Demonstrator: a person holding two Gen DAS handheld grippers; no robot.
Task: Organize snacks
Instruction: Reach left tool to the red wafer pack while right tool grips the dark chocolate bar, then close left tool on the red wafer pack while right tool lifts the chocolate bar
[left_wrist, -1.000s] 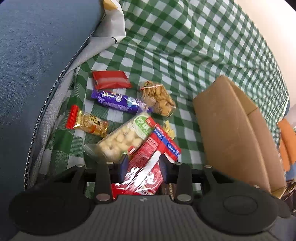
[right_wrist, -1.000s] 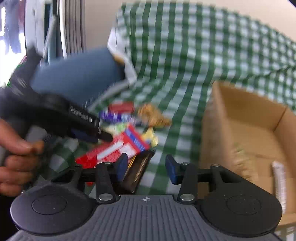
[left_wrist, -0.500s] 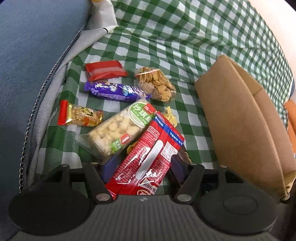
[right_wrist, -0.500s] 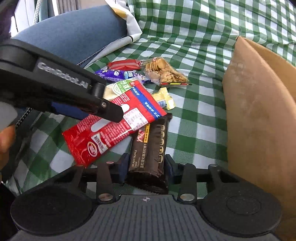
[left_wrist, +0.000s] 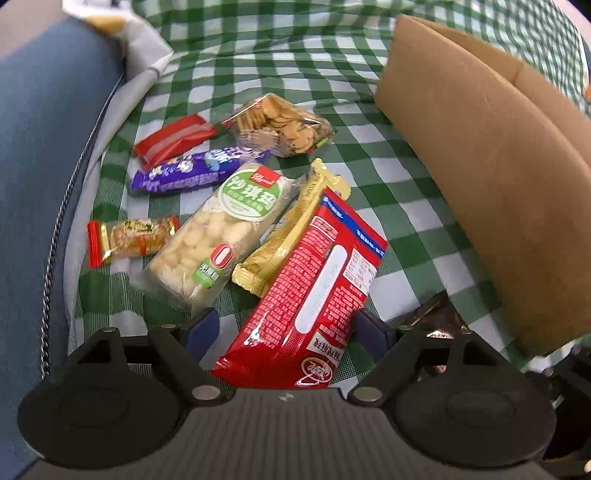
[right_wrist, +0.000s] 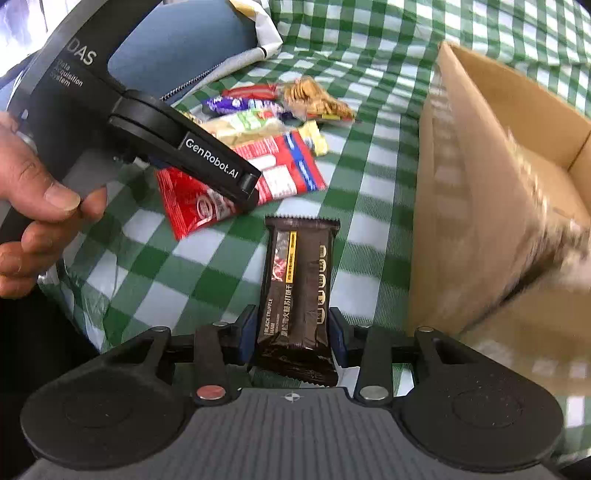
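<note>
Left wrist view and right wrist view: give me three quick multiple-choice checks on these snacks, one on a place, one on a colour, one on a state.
1. In the left wrist view, where does the brown cardboard box stand relative to the clear pack of round biscuits?
A. to its left
B. to its right
C. on top of it

2. What colour is the long wrapper beside the small red pouch?
A. purple
B. orange
C. grey

3. Where is the dark brown snack bar packet?
A. inside the box
B. buried under other packets
C. between the right gripper's jaws

Answers:
1 B: the box fills the right side of that view.
2 A: its foil is purple.
3 C: both jaws press its sides.
</note>
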